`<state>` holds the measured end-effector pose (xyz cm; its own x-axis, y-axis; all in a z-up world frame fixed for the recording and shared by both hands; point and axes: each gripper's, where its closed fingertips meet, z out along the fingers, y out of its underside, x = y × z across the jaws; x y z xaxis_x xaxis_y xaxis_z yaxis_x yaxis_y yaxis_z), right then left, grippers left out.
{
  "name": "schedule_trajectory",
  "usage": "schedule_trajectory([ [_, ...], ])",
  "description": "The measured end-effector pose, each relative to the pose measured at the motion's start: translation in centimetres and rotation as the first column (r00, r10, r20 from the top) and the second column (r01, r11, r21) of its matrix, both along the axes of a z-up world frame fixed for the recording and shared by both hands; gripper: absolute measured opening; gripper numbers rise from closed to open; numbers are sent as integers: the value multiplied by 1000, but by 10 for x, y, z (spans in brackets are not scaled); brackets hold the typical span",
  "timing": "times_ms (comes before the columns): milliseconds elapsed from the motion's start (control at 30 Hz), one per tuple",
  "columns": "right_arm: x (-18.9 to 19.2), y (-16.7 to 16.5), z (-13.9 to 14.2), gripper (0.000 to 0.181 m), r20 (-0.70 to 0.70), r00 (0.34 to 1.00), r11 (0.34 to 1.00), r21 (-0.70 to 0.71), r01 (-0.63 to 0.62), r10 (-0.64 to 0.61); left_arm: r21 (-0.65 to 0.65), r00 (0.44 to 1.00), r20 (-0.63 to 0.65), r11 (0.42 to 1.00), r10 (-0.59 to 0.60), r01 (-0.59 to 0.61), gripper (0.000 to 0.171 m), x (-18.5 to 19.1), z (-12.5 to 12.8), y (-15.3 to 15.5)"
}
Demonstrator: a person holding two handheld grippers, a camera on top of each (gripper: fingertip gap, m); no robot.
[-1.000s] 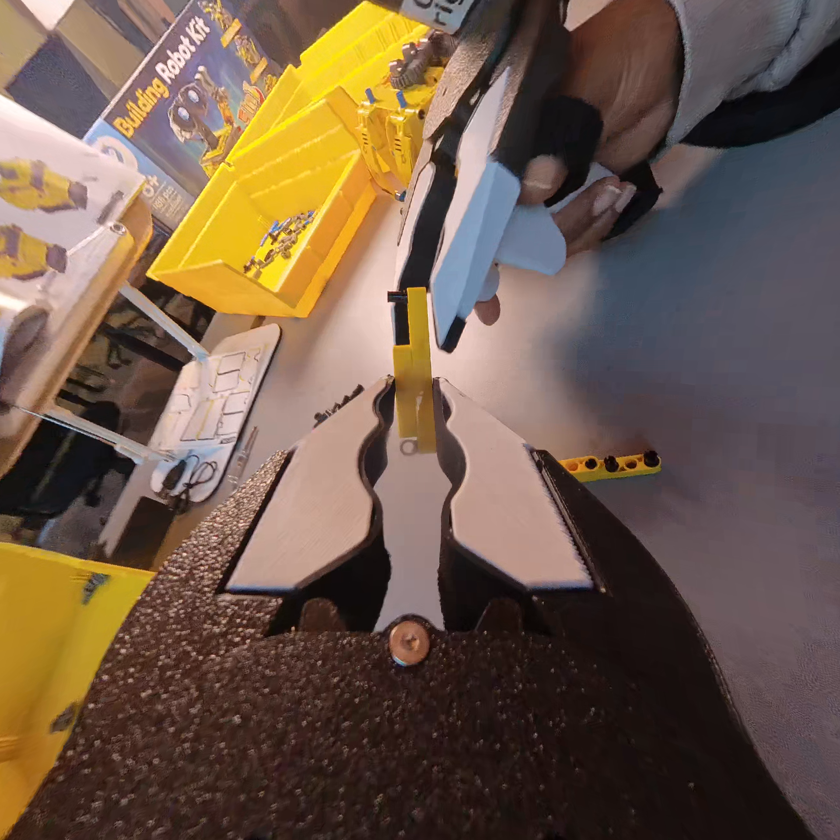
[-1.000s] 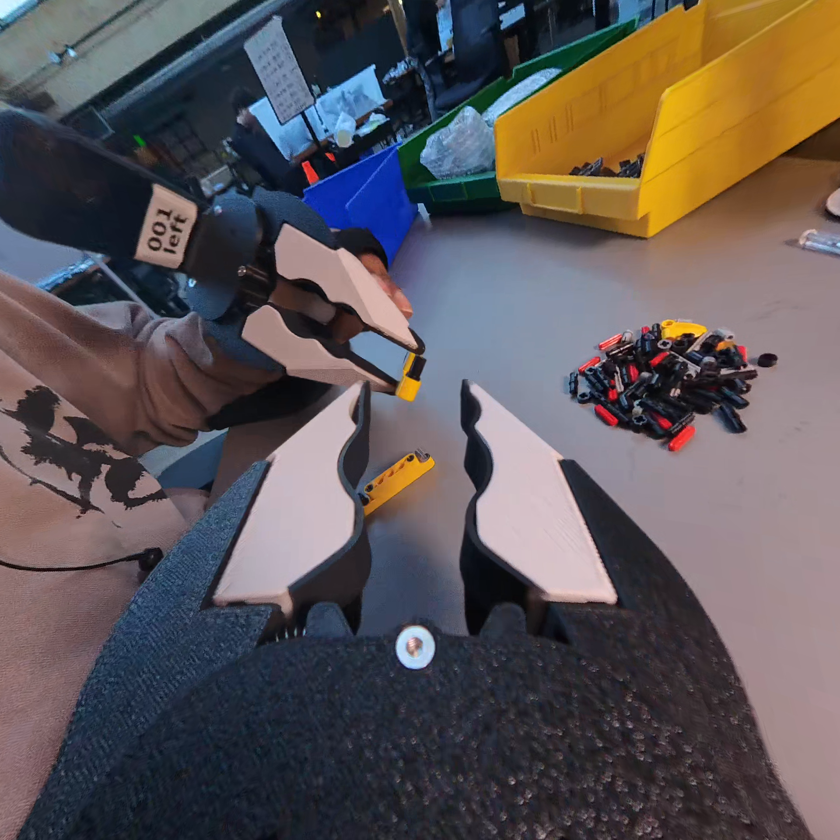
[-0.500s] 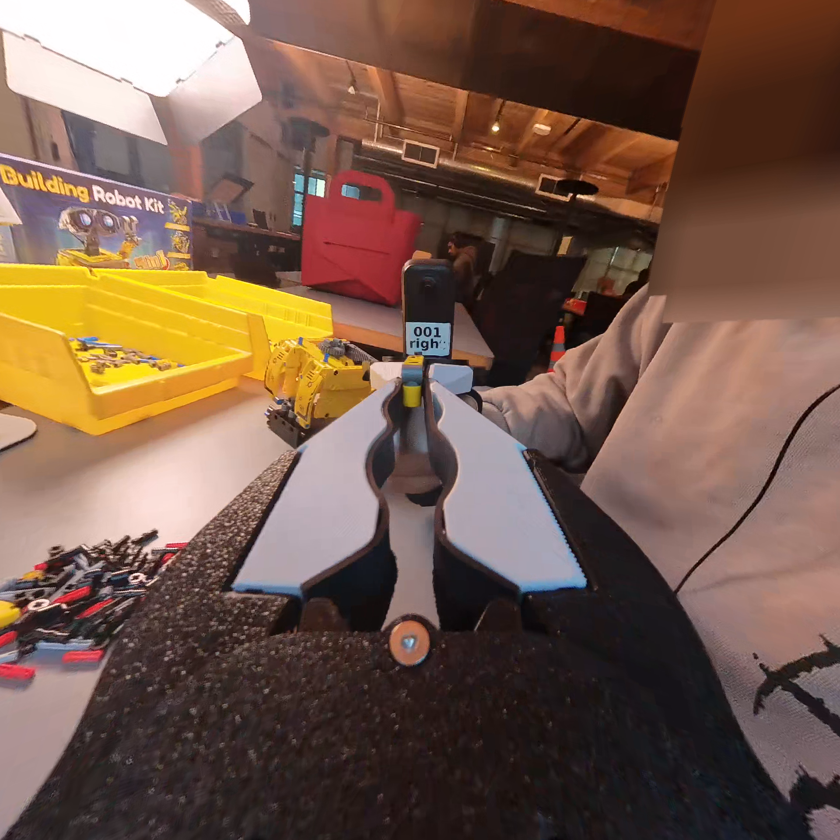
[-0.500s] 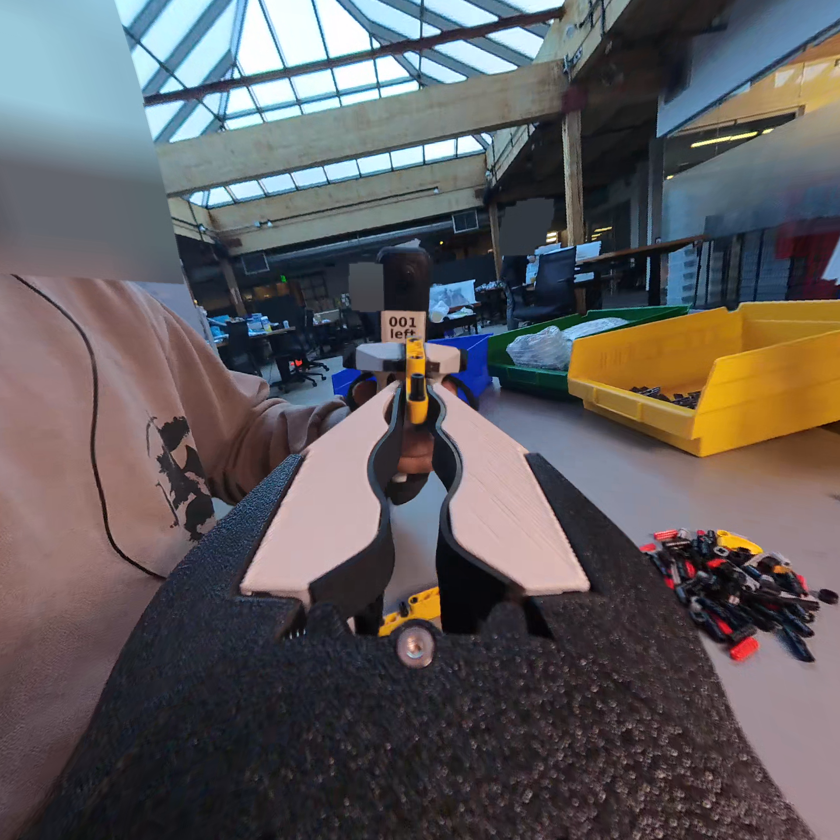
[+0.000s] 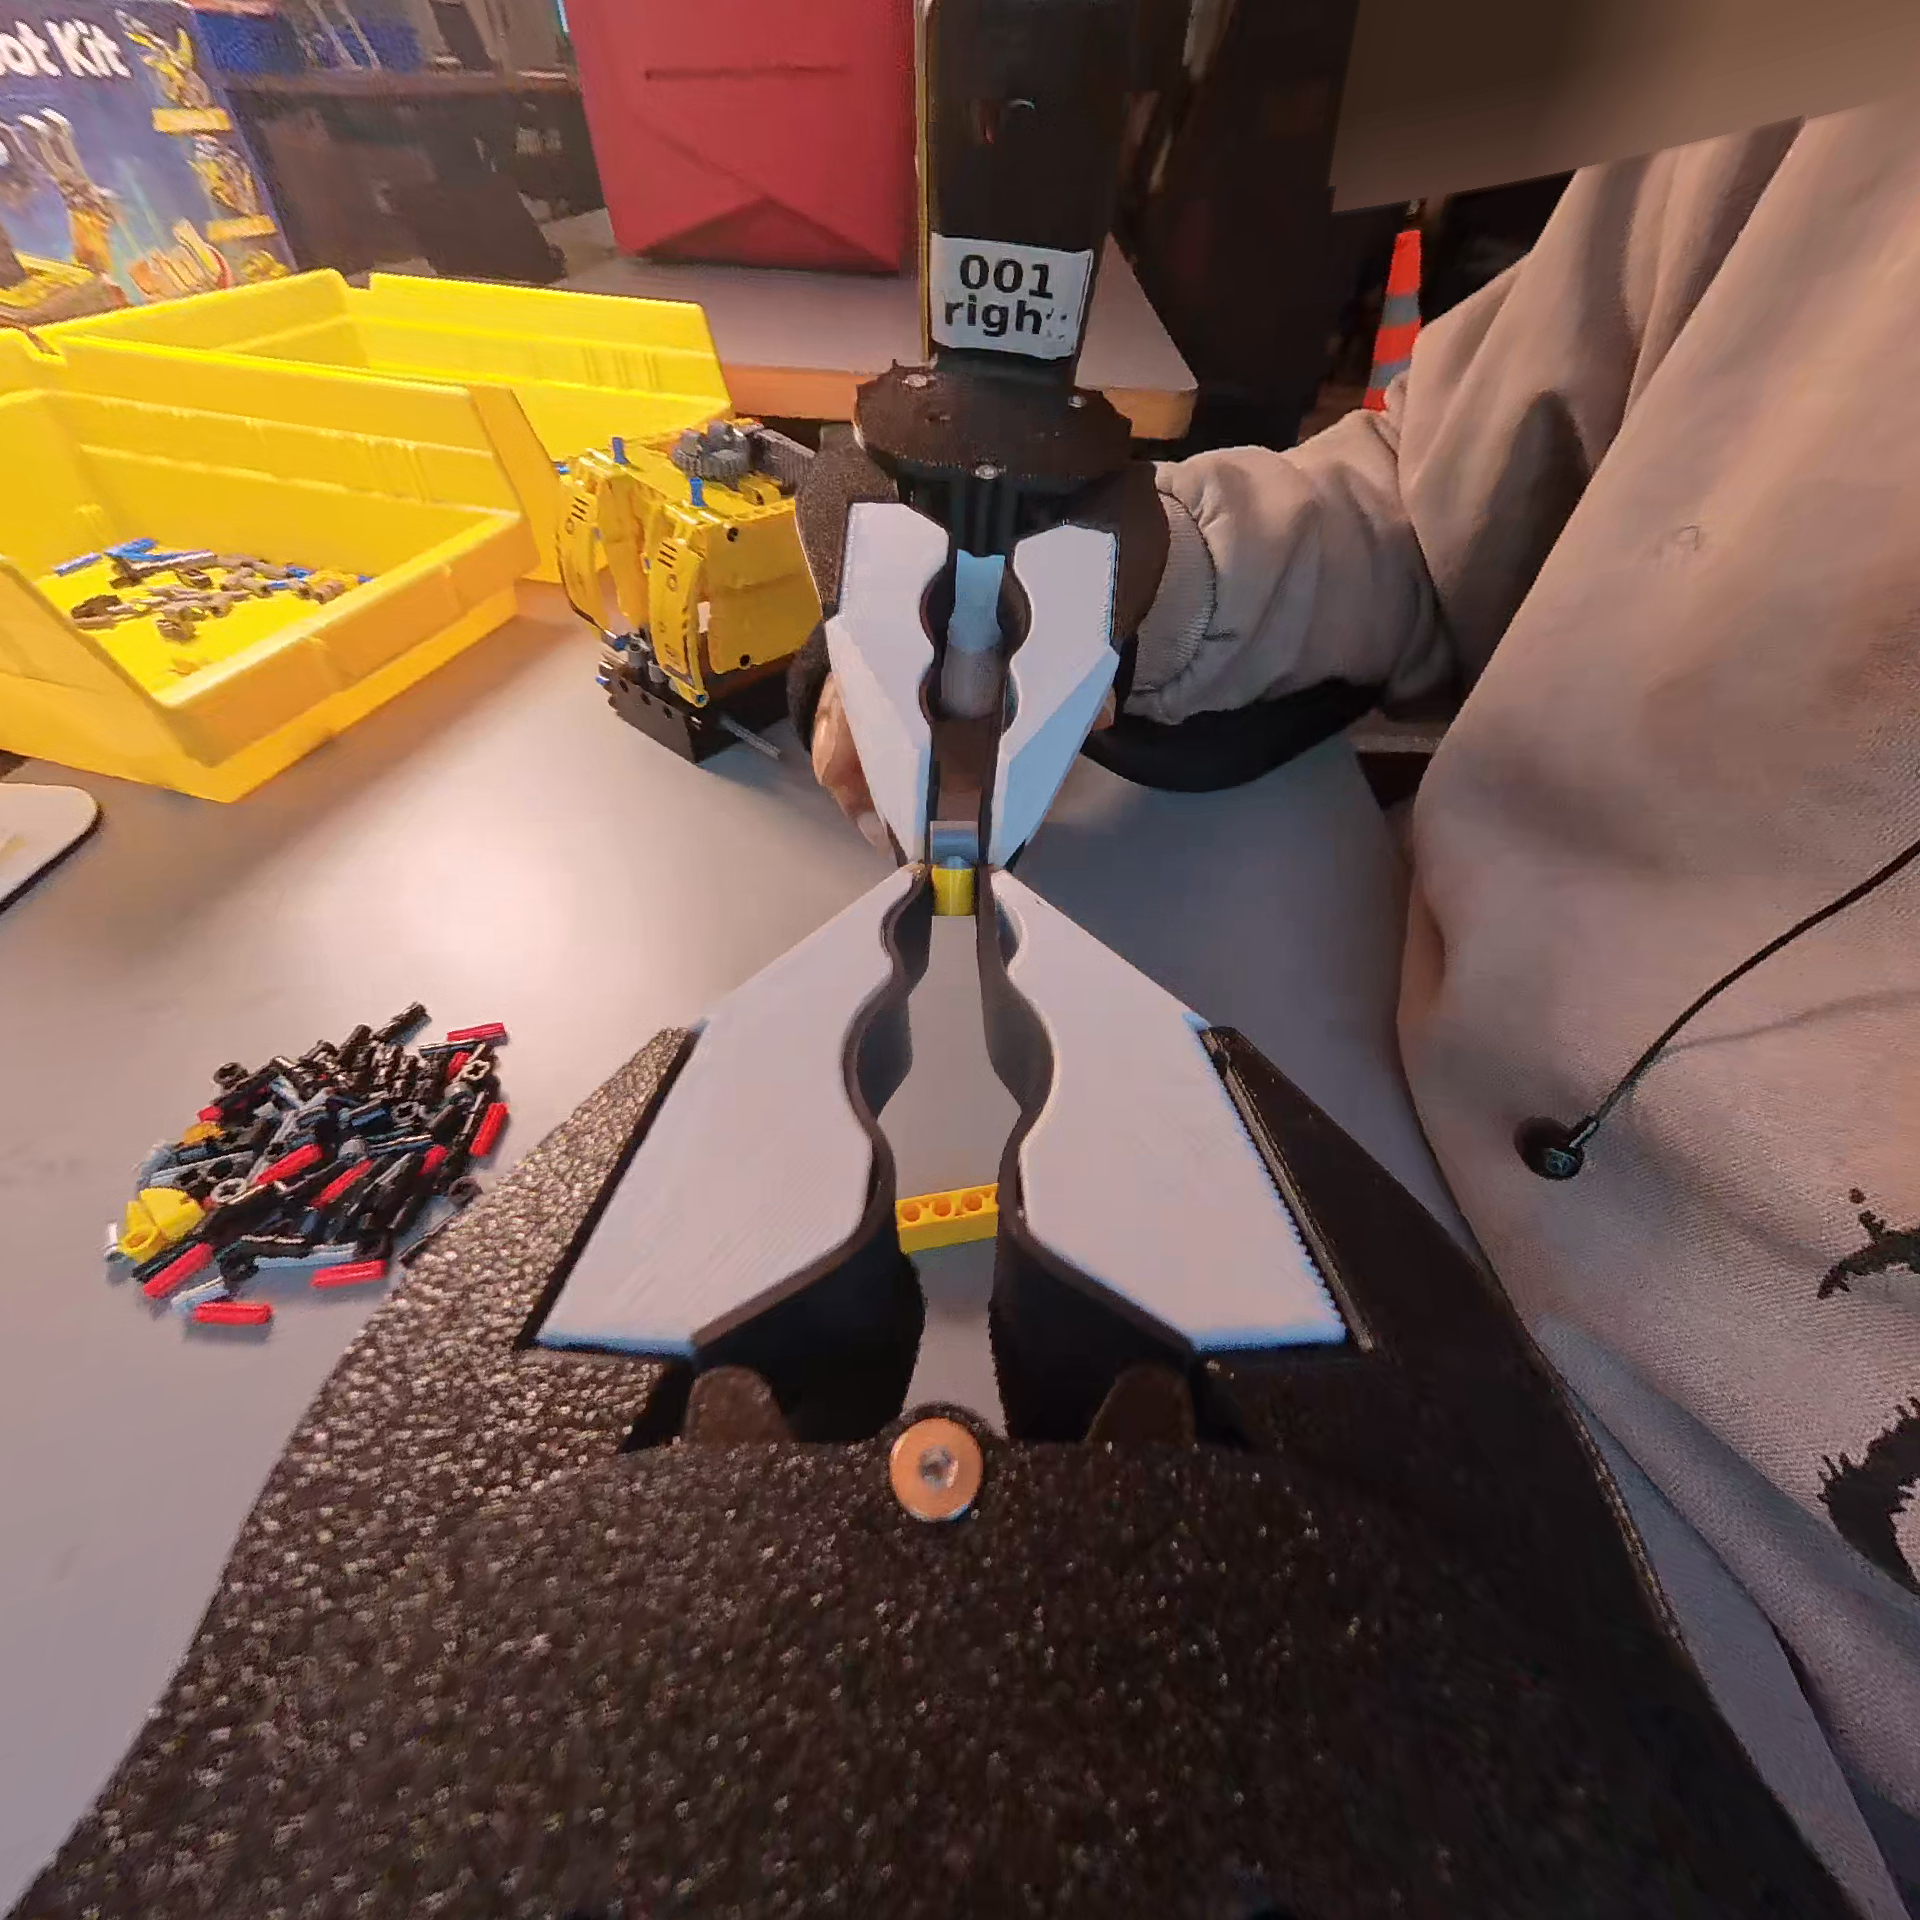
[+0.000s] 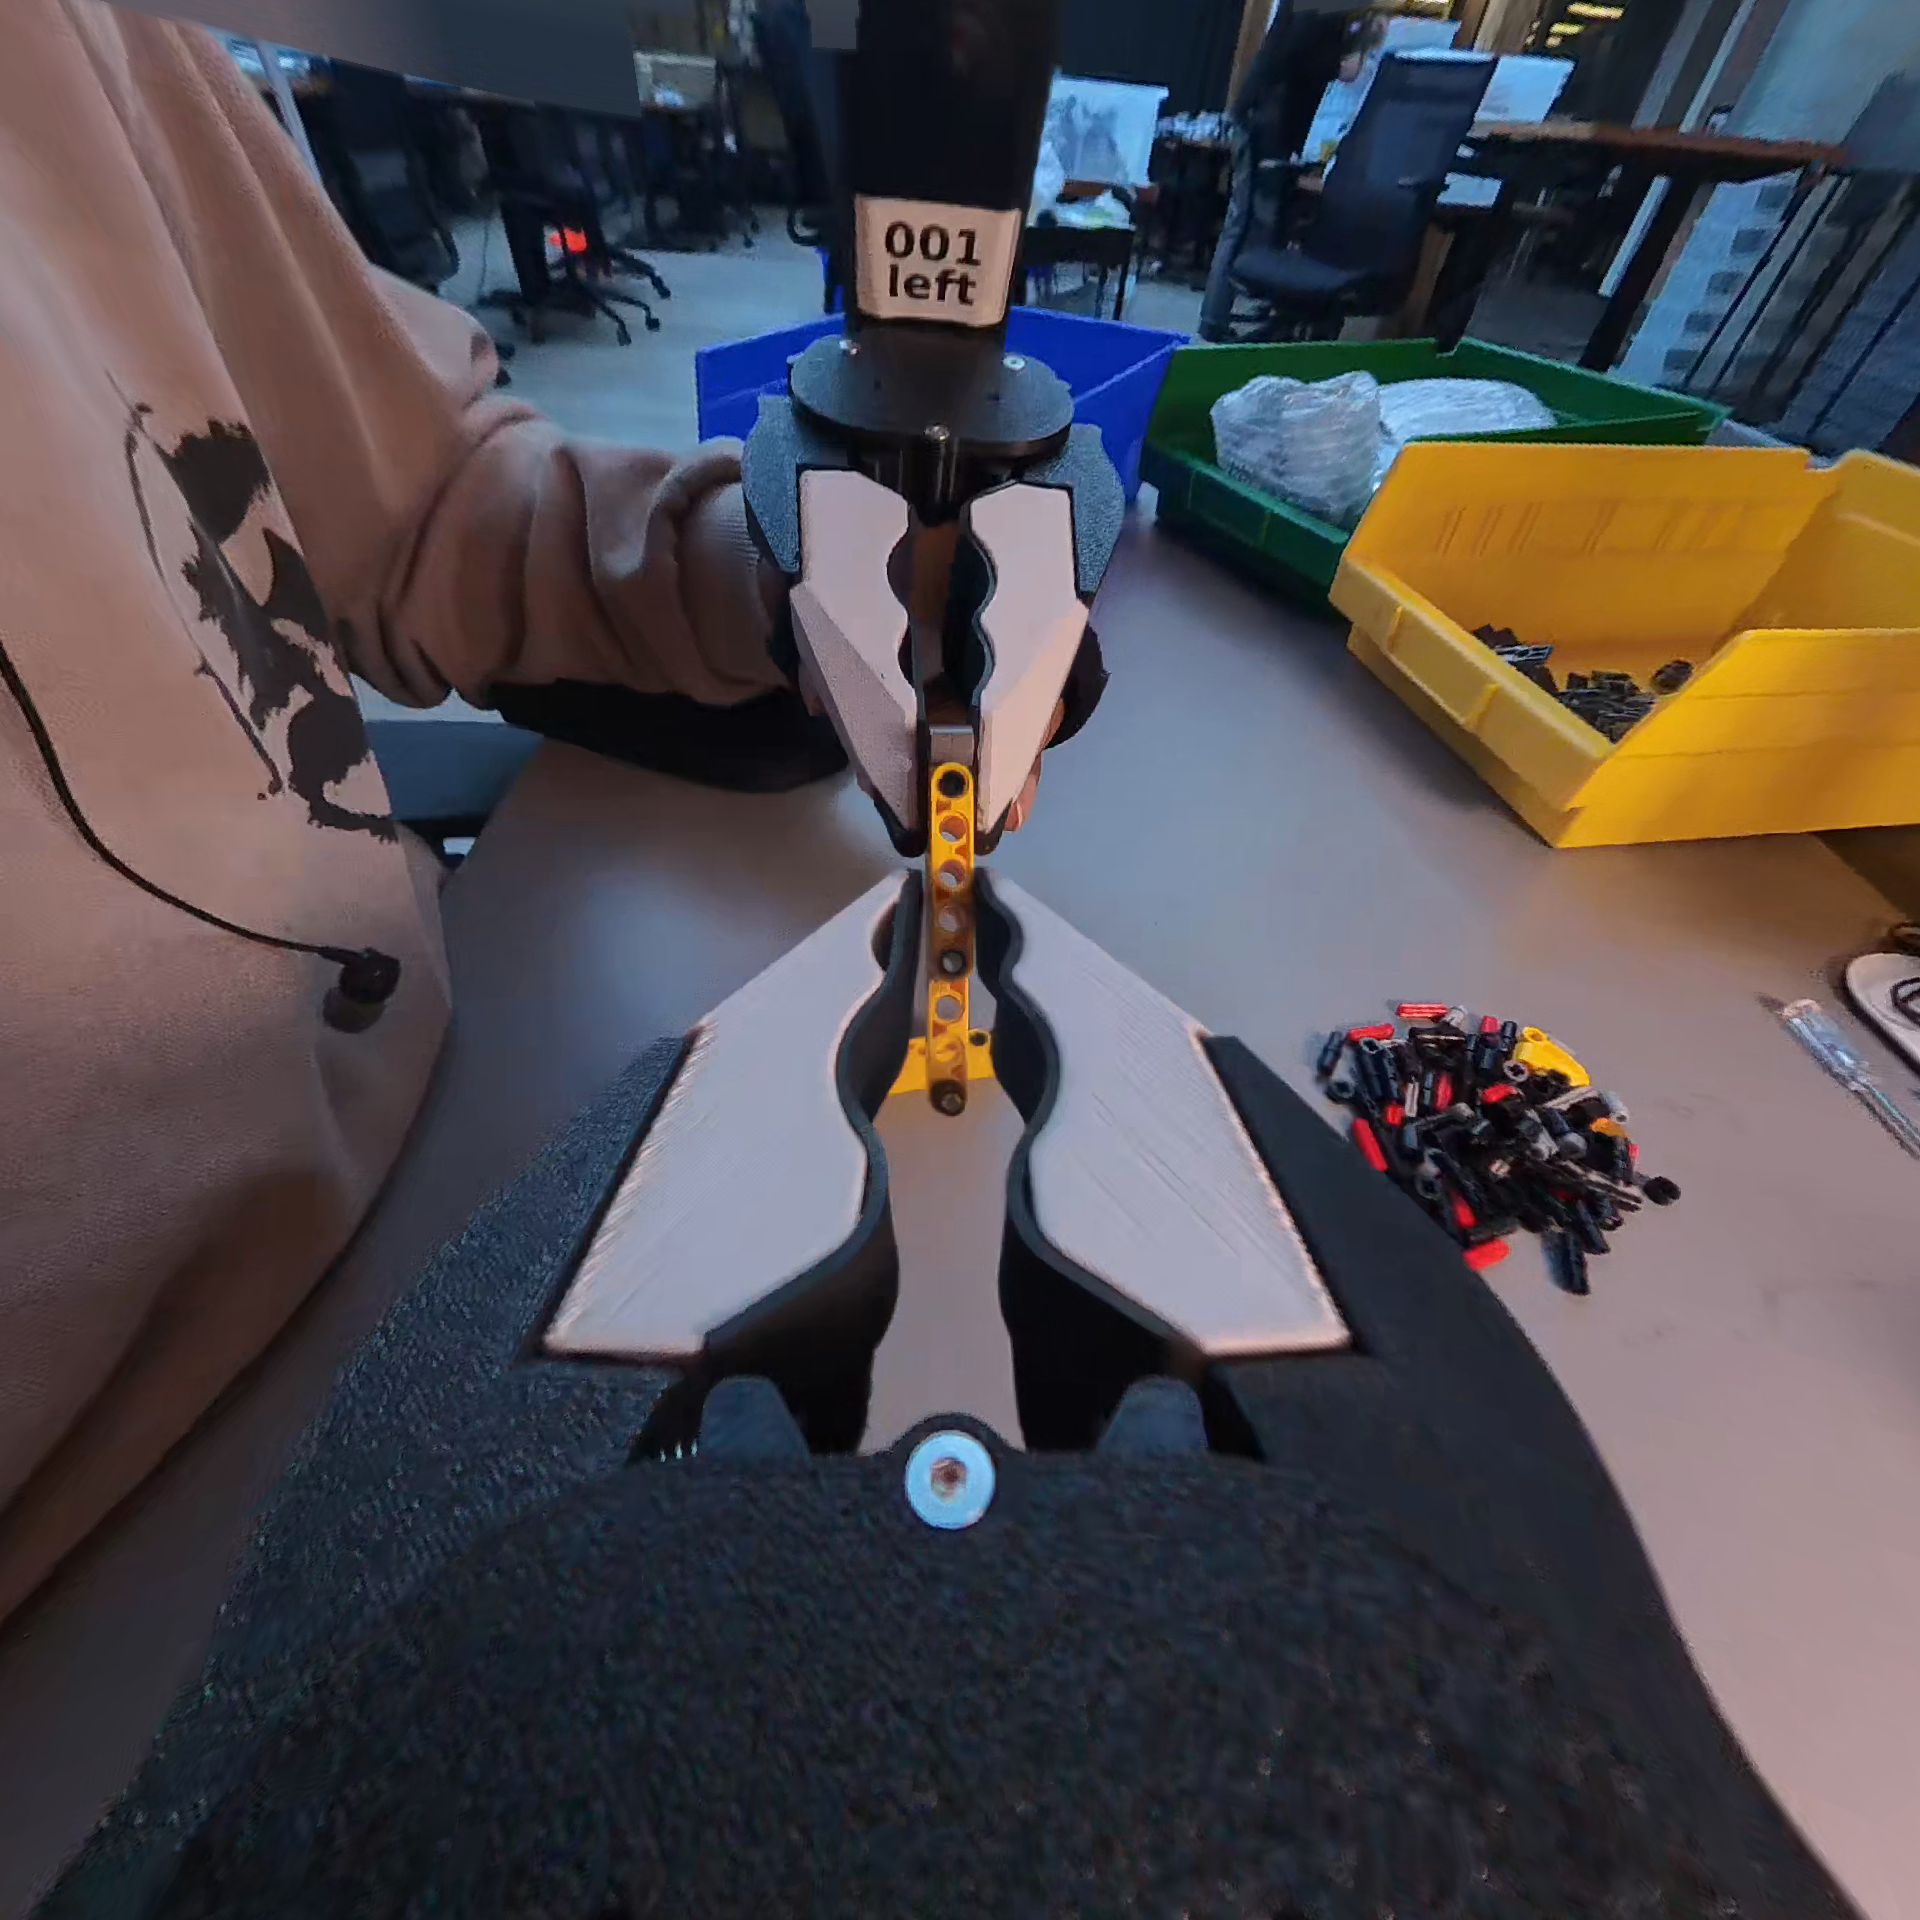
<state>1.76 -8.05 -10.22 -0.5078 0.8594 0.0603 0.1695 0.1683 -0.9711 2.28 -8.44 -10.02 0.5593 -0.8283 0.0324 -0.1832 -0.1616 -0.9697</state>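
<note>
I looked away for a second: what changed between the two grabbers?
The right gripper, open a second ago, has shut on the yellow holed plastic beam held by the left gripper, now tip to tip. The second yellow beam and pile of small pegs stayed on the table.

Open-plan workshop: parts bins (image 6: 1621,665), office chairs (image 6: 1351,208).

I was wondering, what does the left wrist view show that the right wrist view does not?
Only the left wrist view shows the yellow toy model, the red bag and the kit box. Only the right wrist view shows the blue bin and the green bin. Both show the left gripper and right gripper tip to tip on the yellow beam, and the pile of small parts.
</note>
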Motion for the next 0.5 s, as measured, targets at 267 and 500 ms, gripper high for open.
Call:
schedule_trajectory([
  [267,-1,-2,11,7,-17,1000,979,-202,-23,20,18,993,119,1000,5,-7,8,1,12,1],
  [500,-5,-3,27,7,-49,998,901,-432,-52,34,-20,968,250,1000,-2,7,7,-1,26,1],
])
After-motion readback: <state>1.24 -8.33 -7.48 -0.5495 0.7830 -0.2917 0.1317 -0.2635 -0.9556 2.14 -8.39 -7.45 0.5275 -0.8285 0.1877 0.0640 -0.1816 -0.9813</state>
